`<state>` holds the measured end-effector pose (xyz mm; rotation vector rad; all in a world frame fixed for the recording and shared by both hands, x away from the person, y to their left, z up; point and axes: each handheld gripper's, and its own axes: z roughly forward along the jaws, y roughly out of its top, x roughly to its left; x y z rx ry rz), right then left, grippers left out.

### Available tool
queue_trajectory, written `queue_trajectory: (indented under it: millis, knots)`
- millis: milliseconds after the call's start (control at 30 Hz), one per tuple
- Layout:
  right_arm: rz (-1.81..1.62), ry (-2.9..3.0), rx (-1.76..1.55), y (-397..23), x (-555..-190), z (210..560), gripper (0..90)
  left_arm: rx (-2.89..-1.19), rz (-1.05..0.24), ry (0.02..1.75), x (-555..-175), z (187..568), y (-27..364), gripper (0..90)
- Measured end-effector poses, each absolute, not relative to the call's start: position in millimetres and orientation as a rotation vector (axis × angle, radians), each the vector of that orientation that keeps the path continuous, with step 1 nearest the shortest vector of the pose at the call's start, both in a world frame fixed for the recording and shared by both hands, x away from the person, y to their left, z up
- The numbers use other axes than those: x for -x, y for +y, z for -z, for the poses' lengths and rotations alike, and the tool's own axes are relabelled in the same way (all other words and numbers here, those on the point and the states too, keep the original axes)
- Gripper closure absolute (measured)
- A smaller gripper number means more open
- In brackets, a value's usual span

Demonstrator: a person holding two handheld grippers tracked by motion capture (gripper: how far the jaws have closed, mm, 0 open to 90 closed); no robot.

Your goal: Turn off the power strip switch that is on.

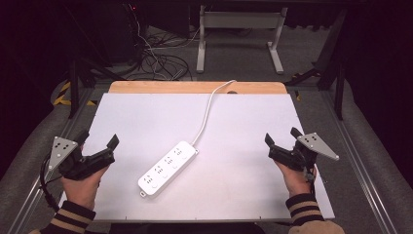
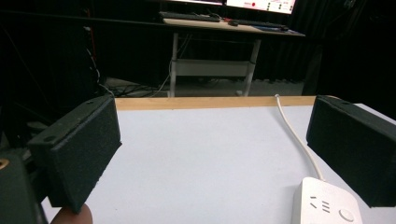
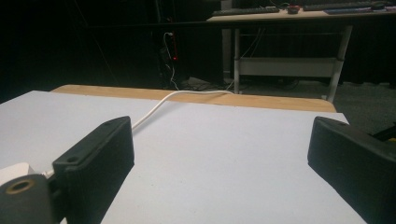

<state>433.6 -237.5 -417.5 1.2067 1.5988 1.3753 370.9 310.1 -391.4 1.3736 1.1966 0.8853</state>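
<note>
A white power strip (image 1: 167,168) lies diagonally in the middle of the white table top (image 1: 243,126), and its white cable (image 1: 208,109) runs off the far edge. My left gripper (image 1: 100,140) is held at the table's left edge, open and holding nothing. In the left gripper view the power strip (image 2: 327,205) sits low on the right between the spread jaws, with the cable (image 2: 294,133) leading away. At the right edge my right gripper (image 1: 282,136) is open with nothing in it. The right gripper view has the cable (image 3: 159,106) curving over the far edge and a corner of the strip (image 3: 14,172) at the left.
A wooden strip (image 1: 195,87) borders the table's far edge. Beyond it a white desk frame (image 1: 238,34) stands on grey carpet beside loose black cables (image 1: 156,61). Metal rails (image 1: 363,161) run along both sides of the table.
</note>
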Motion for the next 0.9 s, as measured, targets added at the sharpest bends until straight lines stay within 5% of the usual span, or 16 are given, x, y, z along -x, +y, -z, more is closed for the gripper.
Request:
queue_trajectory:
  millis: [400, 533, 733, 900]
  knots:
    - [-1.378, 1.593, -1.201, -238.6, -431.5, 417.5, 7.5, -1.375, -0.877, 1.188, -372.6, 391.1, 308.6, 3.7]
    - [-1.377, 1.592, -1.205, -239.0, -430.9, 417.6, 7.5, -1.382, -0.851, 1.176, -371.7, 390.1, 309.1, 10.1]
    - [-1.379, 1.593, -1.202, -239.4, -431.0, 418.0, 7.6, -1.390, -0.833, 1.156, -369.5, 388.3, 310.6, 32.8]
    - [-1.376, 1.598, -1.206, -239.3, -430.6, 418.1, 7.5, -1.391, -0.811, 1.122, -367.2, 386.7, 311.1, 65.1]
